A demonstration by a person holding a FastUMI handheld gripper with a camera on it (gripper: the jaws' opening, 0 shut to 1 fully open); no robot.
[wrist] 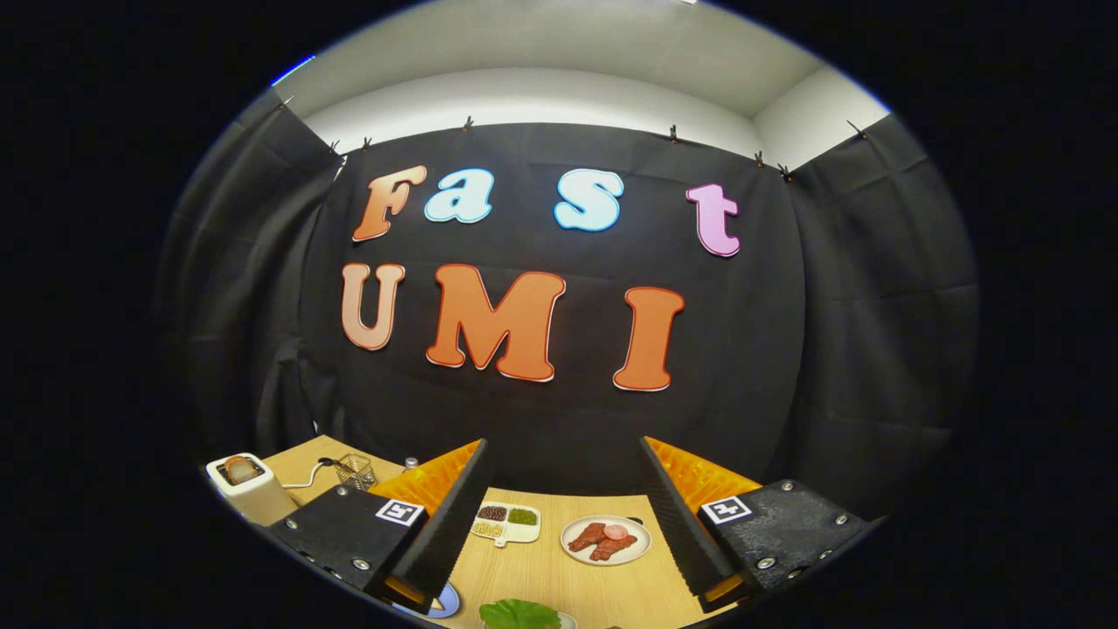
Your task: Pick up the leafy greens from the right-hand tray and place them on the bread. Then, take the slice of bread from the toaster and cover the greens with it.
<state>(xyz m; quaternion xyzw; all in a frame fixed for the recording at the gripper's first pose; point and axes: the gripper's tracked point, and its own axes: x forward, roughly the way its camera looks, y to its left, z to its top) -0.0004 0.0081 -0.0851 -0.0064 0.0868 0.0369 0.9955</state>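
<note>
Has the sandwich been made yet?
Not yet. The gripper hangs open over the table, jaws wide apart and holding nothing. The greens lie low between them, and the bread is in the toaster. Both steps remain.

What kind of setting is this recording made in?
Likely a staged kitchen booth: black cloth wall, wooden table with a toaster holding bread, a plate of meat, leafy greens. The claw is open above it.
</note>
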